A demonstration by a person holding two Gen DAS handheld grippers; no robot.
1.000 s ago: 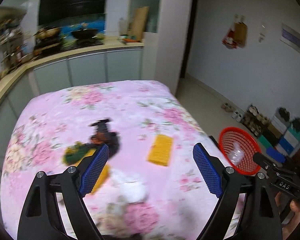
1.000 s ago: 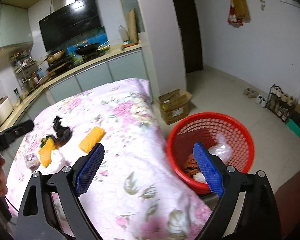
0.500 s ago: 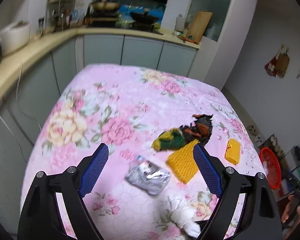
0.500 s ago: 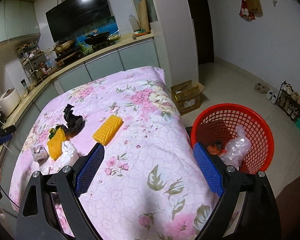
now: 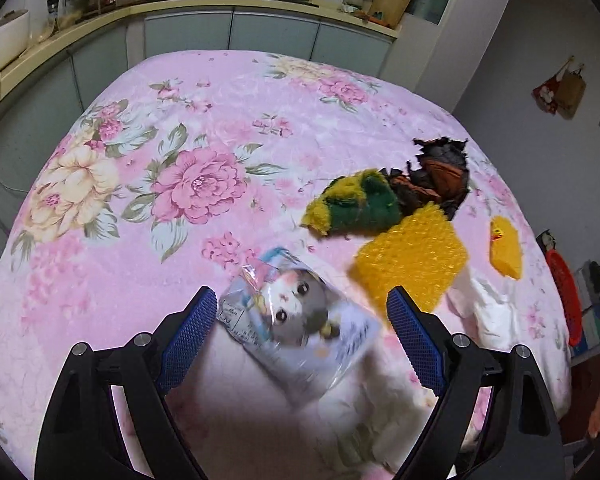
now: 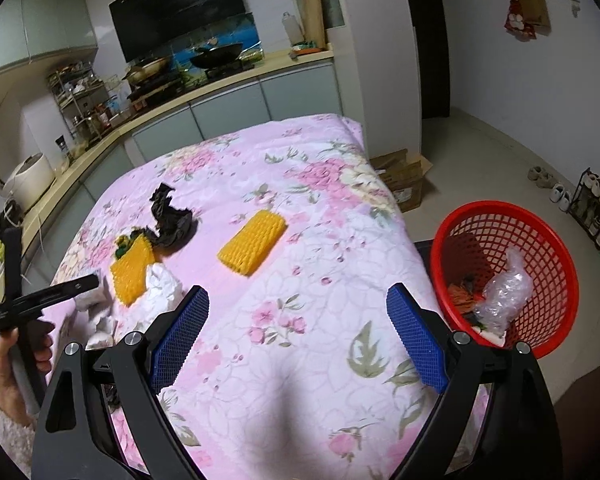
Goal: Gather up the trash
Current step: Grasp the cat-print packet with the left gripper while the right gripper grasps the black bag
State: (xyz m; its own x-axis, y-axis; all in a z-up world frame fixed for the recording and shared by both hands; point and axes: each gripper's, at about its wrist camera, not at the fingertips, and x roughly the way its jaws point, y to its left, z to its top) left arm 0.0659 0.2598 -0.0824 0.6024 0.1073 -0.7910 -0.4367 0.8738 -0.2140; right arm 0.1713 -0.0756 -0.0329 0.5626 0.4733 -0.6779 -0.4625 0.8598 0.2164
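Hovering over a clear cat-print packet [image 5: 300, 320], the left gripper [image 5: 300, 336] now frames that wrapper between its spread blue pads, neither pad pressing on it; half a second ago the packet lay farther ahead and smaller in the left wrist view, and a second ago that view looked toward the red basket instead. The right gripper [image 6: 296, 336], jaws likewise spread and holding nothing, hangs above the flowered pink cloth [image 6: 300, 184], and its view has shifted only a little, the red basket [image 6: 556, 248] now sitting farther right. Beyond the packet lie a yellow bubble sheet [image 5: 412, 264], a yellow-green fuzzy scrap [image 5: 352, 208], a dark crumpled wrapper [image 5: 440, 172], a second yellow piece [image 5: 506, 252] and white crumpled tissue [image 5: 488, 304], all on the cloth. The basket stands just beside the cloth's right edge with a clear plastic bag [image 6: 504, 292] and darker scraps inside. A kitchen counter [image 6: 220, 92] with wok and range hood [image 6: 180, 12] runs behind; a cardboard box [image 6: 404, 176] and shoes rest on the tiled floor
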